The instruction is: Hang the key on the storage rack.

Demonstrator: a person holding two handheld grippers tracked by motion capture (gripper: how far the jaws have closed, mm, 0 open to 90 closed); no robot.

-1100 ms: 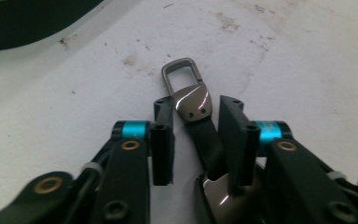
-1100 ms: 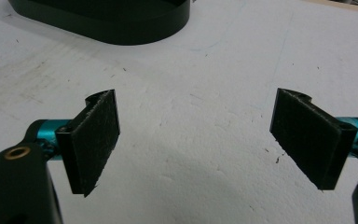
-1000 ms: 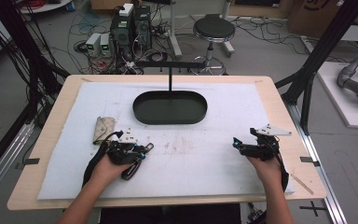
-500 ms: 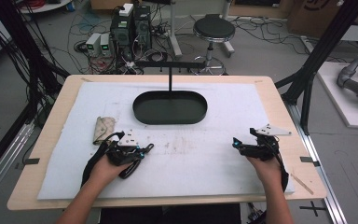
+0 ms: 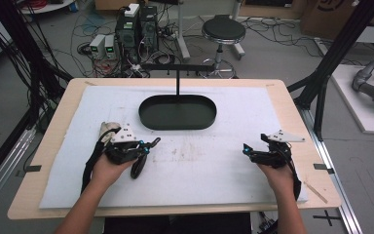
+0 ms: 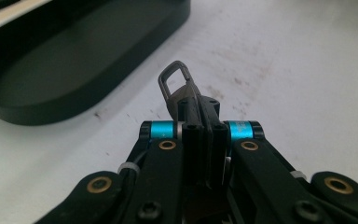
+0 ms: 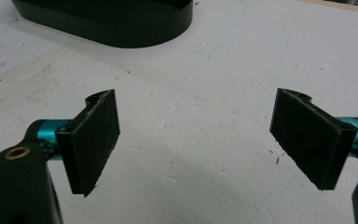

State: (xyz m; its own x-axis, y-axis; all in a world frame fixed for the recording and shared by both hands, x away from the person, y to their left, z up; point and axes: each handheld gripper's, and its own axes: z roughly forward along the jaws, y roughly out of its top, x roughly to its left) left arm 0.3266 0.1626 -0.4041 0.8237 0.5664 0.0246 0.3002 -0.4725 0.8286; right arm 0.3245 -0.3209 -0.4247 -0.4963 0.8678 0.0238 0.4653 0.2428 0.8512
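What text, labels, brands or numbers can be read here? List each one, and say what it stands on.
None can be read.
The cardboard box at the far right of the high view bears a dark printed mark, too blurred to read.
The grey units on the floor show no legible label.
The tray, white mat and carabiner carry no writing.

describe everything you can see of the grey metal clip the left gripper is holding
The clip looks like a small carabiner-style loop of dull grey metal, with a rounded rectangular open end and a thin gate bar running down one side. Its lower part is hidden between the shut jaws of the left gripper, which pinch it so the loop sticks out past the tips, tilted to the left in the left gripper view. It is held over the white mat, near the black tray, touching neither as far as can be told.
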